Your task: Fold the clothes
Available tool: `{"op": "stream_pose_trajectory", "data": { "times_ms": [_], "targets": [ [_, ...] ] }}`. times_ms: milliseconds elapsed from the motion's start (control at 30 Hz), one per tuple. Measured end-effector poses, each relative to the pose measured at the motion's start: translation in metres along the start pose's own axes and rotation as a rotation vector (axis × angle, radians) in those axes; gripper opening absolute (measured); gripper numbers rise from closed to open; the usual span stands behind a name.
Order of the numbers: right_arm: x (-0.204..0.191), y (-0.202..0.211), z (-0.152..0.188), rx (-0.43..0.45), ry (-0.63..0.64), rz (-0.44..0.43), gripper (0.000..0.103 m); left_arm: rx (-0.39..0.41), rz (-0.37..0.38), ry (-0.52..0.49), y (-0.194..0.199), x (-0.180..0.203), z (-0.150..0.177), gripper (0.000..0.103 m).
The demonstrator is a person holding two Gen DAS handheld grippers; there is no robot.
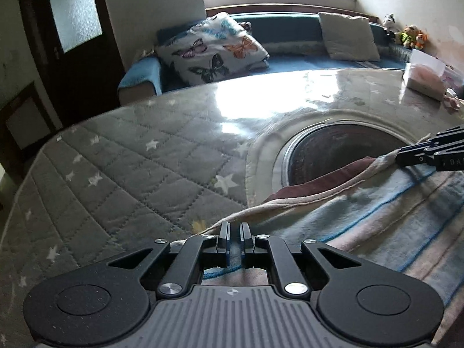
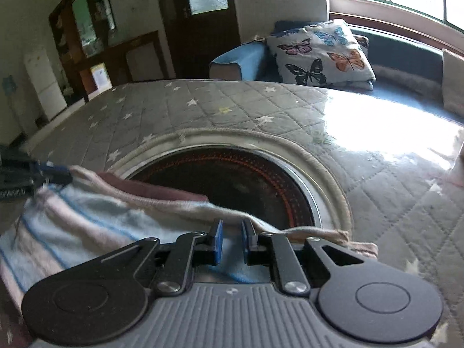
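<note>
A fleecy garment [image 1: 362, 217] with pale blue, pink and white stripes and a beige hem lies over the near side of the table. My left gripper [image 1: 235, 230] is shut on its hem at the left end, with cloth showing between the blue pads. In the right wrist view the same gripper [image 2: 62, 171] pinches the hem at the far left. My right gripper [image 2: 232, 229] holds the garment [image 2: 87, 217] near its right end, where the hem drapes over one finger. From the left wrist view the right gripper [image 1: 401, 156] clamps the raised hem, which runs taut between both grippers.
The table [image 1: 130, 159] wears a grey quilted star cover under a glossy sheet. A dark round recess [image 2: 232, 179] with a raised rim sits just beyond the garment. A tissue box [image 1: 423, 78] stands at the far right. Behind is a sofa with a butterfly pillow [image 1: 214, 49].
</note>
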State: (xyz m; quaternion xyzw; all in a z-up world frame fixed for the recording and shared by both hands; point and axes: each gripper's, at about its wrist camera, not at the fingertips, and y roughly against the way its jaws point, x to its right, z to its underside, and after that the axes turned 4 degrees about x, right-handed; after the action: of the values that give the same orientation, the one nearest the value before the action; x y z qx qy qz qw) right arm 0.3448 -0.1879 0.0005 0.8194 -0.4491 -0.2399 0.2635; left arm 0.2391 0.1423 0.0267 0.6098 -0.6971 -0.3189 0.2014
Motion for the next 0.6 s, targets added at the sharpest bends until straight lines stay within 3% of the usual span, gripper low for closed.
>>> {"op": "stream_pose_trajectory", "data": {
  "times_ms": [133,300,400,600],
  "targets": [
    [0.004,-0.007,0.0,0.011,-0.045,0.017,0.012,-0.001,-0.002,0.028,-0.002,-0.004,-0.001,0.009],
    [-0.006,-0.005,-0.002,0.013,-0.013,0.022,0.014,0.034,0.027,0.045,0.007,0.0,-0.005,0.013],
    [-0.014,-0.007,-0.002,0.007,0.012,0.018,0.015,0.013,0.02,0.026,-0.001,0.007,-0.002,0.014],
    [-0.031,-0.008,-0.004,-0.001,0.06,0.009,0.026,0.026,0.002,0.052,0.003,0.002,0.0,0.026]
  ]
}}
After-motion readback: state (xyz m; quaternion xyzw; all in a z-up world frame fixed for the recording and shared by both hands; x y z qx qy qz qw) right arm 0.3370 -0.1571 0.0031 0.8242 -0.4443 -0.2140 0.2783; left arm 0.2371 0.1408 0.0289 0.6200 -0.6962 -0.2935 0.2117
